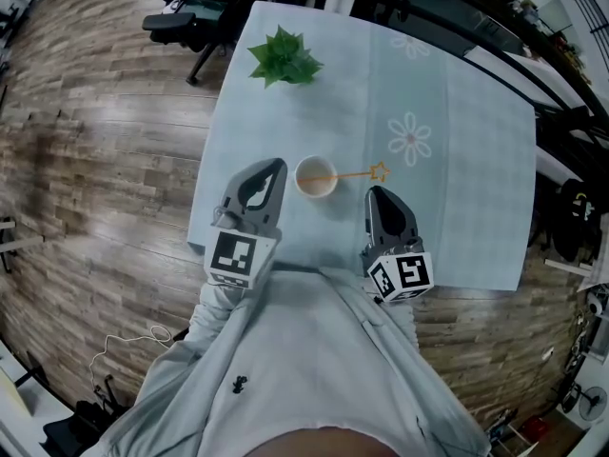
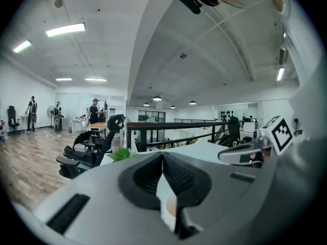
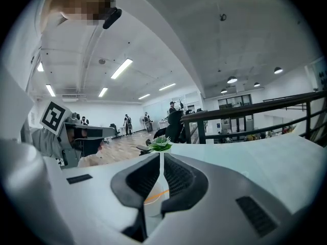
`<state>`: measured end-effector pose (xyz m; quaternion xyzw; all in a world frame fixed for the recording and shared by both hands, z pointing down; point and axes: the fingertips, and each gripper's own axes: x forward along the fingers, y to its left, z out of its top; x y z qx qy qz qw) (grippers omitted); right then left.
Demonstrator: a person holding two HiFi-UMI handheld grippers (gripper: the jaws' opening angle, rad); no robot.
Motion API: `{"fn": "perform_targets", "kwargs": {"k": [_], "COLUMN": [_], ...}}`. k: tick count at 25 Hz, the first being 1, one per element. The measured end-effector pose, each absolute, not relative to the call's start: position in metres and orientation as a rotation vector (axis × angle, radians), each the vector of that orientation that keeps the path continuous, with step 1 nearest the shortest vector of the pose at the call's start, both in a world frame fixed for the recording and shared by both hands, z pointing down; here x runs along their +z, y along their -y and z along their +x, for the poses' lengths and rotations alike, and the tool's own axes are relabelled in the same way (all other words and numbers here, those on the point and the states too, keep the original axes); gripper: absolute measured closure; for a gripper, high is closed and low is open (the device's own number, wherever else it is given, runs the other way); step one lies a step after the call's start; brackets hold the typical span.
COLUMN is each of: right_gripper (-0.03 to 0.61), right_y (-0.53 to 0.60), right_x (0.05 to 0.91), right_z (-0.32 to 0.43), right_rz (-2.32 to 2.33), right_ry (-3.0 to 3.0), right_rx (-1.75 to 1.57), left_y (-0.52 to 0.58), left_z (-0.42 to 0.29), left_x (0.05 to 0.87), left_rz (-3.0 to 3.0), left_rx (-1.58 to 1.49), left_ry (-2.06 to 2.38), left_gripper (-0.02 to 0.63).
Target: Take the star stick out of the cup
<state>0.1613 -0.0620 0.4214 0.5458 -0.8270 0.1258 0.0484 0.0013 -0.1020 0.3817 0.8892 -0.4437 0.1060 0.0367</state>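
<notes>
**Operator:** What's the biggest thing below me?

**Spotter:** The wooden floor. On it stands the table, covered with a pale blue cloth, reaching from your body to the far side. An office chair sits off its far left corner.

**Operator:** And my two tools?

**Spotter:** Both hang over the near edge of the table. Your left gripper has its jaws closed, tips touching, with nothing caught between them. It sits just left of the cup. Your right gripper is closed as well (barely a hairline shows between its pads) and it carries nothing. It is near and to the right of the cup.

**Operator:** Anything else on the cloth?

**Spotter:** A small green plant at the far left of the table, well apart from everything else.

**Operator:** Where exactly is the cup?

**Spotter:** The cup stands upright between your two gripper tips, a little nearer the left one. Neither gripper touches it.

**Operator:** And the stick?

**Spotter:** The star stick is in the cup. Its orange shaft leans over the right rim, and the star end points right, just beyond the far end of your right gripper's tips. Neither gripper is on it.
</notes>
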Motion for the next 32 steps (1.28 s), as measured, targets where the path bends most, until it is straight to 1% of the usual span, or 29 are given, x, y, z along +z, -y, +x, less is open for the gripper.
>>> {"fn": "perform_targets", "kwargs": {"k": [10, 11, 13, 18, 24, 32], "right_gripper": [0.559, 0.548, 0.464, 0.417, 0.388, 0.385], "right_y": [0.067, 0.067, 0.068, 0.071, 0.078, 0.089], "right_x": [0.450, 0.454, 0.464, 0.483, 0.509, 0.528], "right_z": [0.149, 0.148, 0.146, 0.143, 0.145, 0.141], "right_rz": [1.636, 1.625, 1.603, 1.589, 1.608, 1.600], "right_ry": [2.484, 2.476, 2.467, 2.461, 2.433, 2.432], "right_rx": [0.468, 0.471, 0.499, 0.581, 0.702, 0.765], "left_y": [0.105, 0.106, 0.107, 0.109, 0.108, 0.105], "left_z": [-0.005, -0.005, -0.006, -0.007, -0.003, -0.002], "left_x": [0.391, 0.392, 0.394, 0.399, 0.408, 0.420], "left_rz": [2.715, 2.714, 2.714, 2.715, 2.699, 2.664], "left_rx": [0.336, 0.336, 0.334, 0.341, 0.346, 0.349], "left_ry": [1.338, 1.335, 1.328, 1.302, 1.271, 1.253], "left_gripper": [0.594, 0.594, 0.594, 0.592, 0.594, 0.594]}}
